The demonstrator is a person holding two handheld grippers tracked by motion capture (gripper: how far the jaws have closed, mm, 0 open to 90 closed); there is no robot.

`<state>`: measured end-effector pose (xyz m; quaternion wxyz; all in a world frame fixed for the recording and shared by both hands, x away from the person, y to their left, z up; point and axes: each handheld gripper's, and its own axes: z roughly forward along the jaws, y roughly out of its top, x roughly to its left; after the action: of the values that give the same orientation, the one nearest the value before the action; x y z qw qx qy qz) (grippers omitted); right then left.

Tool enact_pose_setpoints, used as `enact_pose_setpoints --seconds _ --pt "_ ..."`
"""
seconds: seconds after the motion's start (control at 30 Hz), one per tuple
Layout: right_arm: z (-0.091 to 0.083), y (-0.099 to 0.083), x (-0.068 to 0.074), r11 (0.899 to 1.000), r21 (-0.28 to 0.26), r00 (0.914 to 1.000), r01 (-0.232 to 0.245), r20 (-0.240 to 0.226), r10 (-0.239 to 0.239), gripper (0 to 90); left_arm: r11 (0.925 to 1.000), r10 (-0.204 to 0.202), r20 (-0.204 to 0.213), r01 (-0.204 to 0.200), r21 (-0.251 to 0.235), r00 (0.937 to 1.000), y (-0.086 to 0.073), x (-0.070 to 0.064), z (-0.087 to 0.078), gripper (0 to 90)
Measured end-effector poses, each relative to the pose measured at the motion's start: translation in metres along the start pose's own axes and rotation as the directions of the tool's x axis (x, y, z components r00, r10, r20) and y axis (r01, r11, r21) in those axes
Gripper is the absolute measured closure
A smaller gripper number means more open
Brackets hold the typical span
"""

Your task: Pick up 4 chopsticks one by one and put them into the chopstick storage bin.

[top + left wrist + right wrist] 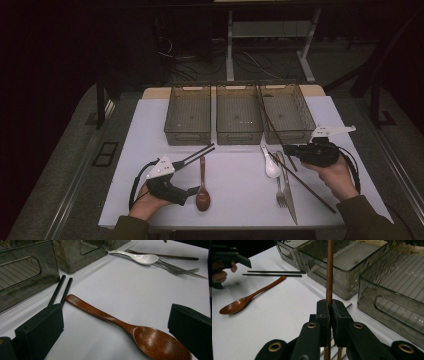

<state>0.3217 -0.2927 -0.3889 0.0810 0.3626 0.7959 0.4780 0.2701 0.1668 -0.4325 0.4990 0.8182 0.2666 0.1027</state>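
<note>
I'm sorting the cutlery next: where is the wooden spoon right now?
In the high view the wooden spoon lies on the white table left of centre, just right of the left gripper, its handle pointing toward the black chopsticks.

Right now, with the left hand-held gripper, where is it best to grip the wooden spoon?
Probably at the thin handle, from above with the left hand-held gripper. The spoon lies flat between its open jaws; the bowl looks too wide and rounded.
</note>
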Motion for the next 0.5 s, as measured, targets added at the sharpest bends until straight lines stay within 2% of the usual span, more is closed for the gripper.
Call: enact_pose_setpoints --seconds 0.5 --pt "0.023 0.023 0.001 1.000 -0.015 1.0000 -0.003 -0.004 0.003 84.2 1.0000 0.002 0.000 -0.002 0.006 1.0000 0.000 0.000 0.000 0.0"
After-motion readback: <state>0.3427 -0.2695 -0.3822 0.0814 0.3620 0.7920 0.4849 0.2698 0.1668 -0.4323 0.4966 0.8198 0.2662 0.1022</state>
